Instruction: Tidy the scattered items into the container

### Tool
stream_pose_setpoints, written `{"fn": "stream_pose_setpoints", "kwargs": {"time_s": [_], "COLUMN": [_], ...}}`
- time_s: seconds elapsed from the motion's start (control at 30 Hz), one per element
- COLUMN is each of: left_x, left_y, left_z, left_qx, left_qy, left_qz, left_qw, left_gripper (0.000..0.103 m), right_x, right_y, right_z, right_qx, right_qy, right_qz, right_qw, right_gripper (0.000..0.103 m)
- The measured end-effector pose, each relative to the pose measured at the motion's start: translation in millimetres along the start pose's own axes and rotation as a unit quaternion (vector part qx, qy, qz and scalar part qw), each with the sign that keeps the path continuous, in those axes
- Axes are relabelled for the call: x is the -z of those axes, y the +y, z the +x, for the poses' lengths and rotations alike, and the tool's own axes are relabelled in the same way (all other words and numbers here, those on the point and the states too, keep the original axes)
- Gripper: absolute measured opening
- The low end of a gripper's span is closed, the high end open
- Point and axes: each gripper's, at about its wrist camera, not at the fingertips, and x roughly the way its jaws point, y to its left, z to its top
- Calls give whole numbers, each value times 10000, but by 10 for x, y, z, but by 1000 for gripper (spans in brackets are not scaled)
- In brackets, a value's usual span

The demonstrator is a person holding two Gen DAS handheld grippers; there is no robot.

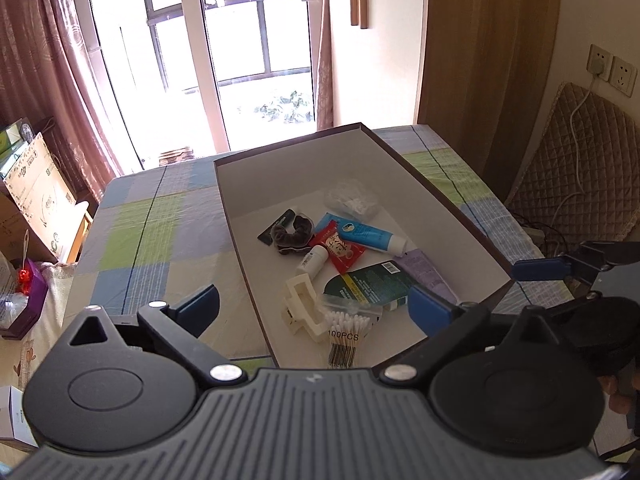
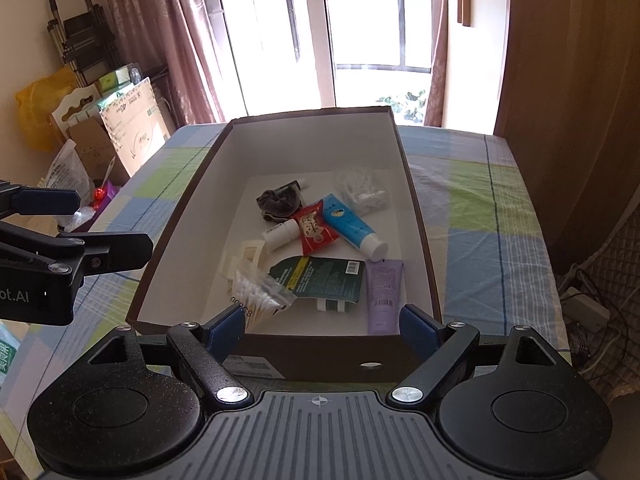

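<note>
1. Left wrist view: the left tool [image 1: 316, 308] hangs released, jaws wide and empty, over the near left corner of the box [image 1: 440, 196]. The box sits on the checked bench [image 1: 160, 232]. Inside lie the cream hair claw [image 1: 302, 308], cotton swab pack [image 1: 346, 330], dark scrunchie [image 1: 290, 236], red sachet [image 1: 340, 250], blue tube [image 1: 370, 234] and green packet [image 1: 370, 286]. The right tool [image 1: 560, 268] shows at the box's right edge, also released.

2. Right wrist view: the right tool [image 2: 322, 326] is spread open, holding nothing, above the box's near wall [image 2: 320, 352]. The lilac tube [image 2: 382, 290], small white bottle [image 2: 280, 236] and clear bag of white pieces [image 2: 364, 192] lie in the box too. No loose item shows on the bench cloth [image 2: 480, 216].

3. Judgement: the items already lie where the task wants them. A last check of the bench edges hidden behind the tools would be prudent, keeping both tools clear of the box walls.
</note>
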Motion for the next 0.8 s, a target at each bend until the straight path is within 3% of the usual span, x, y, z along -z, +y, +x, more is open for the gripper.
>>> {"fn": "stream_pose_setpoints", "kwargs": {"time_s": [0.8], "left_x": [192], "left_y": [132], "left_z": [-262], "left_qx": [65], "left_qy": [-146], "left_qz": [301], "left_qw": [9994], "left_gripper": [99], "right_x": [114], "right_y": [278], "right_z": [-297], "right_qx": [232], "right_qy": [-187], "right_qz": [300], "right_qw": [9991], "right_gripper": [90]}}
